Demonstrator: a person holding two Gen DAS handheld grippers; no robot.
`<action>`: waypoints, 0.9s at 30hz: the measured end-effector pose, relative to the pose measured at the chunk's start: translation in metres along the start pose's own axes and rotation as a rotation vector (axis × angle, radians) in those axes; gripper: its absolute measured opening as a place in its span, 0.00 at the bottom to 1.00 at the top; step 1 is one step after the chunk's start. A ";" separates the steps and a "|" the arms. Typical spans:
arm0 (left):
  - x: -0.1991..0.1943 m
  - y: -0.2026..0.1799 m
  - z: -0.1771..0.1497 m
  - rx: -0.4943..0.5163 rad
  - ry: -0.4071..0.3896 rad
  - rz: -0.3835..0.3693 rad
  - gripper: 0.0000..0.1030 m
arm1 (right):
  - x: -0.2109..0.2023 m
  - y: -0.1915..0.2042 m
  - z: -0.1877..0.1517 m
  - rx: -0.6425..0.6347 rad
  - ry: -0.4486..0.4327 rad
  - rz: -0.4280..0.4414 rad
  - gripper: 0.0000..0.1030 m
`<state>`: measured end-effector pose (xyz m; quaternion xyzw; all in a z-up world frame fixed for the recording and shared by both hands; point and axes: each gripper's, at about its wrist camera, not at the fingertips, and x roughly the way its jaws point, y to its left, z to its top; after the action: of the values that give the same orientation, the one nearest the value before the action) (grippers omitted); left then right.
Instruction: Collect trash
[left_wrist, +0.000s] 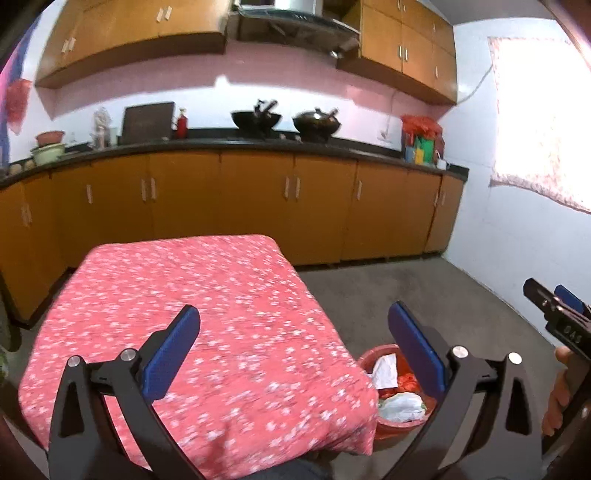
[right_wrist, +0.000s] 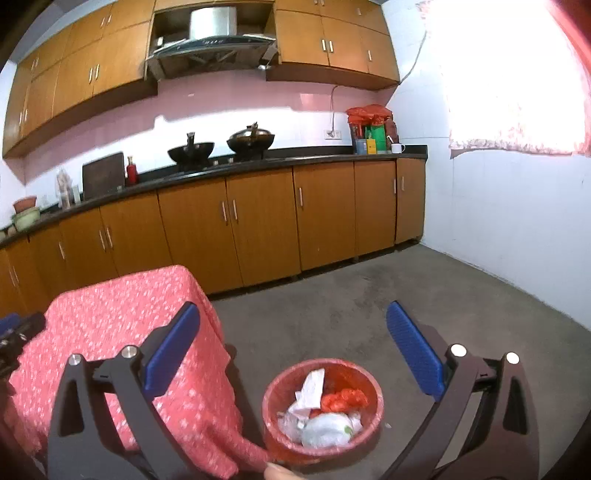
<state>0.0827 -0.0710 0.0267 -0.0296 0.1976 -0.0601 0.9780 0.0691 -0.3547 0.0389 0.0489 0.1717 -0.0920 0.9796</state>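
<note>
A red bin (right_wrist: 373, 417) stands on the floor beside the table. It holds white crumpled paper (right_wrist: 312, 386), a red plastic scrap (right_wrist: 343, 400) and a white bag (right_wrist: 327, 430). It also shows in the left wrist view (left_wrist: 369, 358), partly behind the table corner. My right gripper (right_wrist: 293, 317) is open and empty above the bin. My left gripper (left_wrist: 293, 319) is open and empty over the table (left_wrist: 184, 295), which has a pink flowered cloth and nothing on it. The right gripper shows at the edge of the left wrist view (left_wrist: 554, 306).
Orange kitchen cabinets (right_wrist: 258, 221) with a black counter run along the back wall, with two woks (right_wrist: 251, 142) on the stove. A white wall (right_wrist: 498, 229) and bright window are at the right. Grey floor (right_wrist: 332, 295) lies between table and cabinets.
</note>
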 end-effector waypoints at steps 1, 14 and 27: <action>-0.009 0.004 -0.001 0.000 -0.008 0.010 0.98 | -0.008 0.005 -0.002 -0.012 -0.004 0.002 0.96; -0.060 0.051 -0.030 -0.015 -0.012 0.137 0.98 | -0.072 0.058 -0.036 -0.114 -0.058 -0.057 0.96; -0.082 0.056 -0.054 0.027 -0.019 0.152 0.98 | -0.097 0.079 -0.061 -0.148 -0.057 -0.031 0.96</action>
<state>-0.0075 -0.0070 0.0037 -0.0017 0.1892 0.0121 0.9819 -0.0250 -0.2541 0.0203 -0.0289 0.1507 -0.0958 0.9835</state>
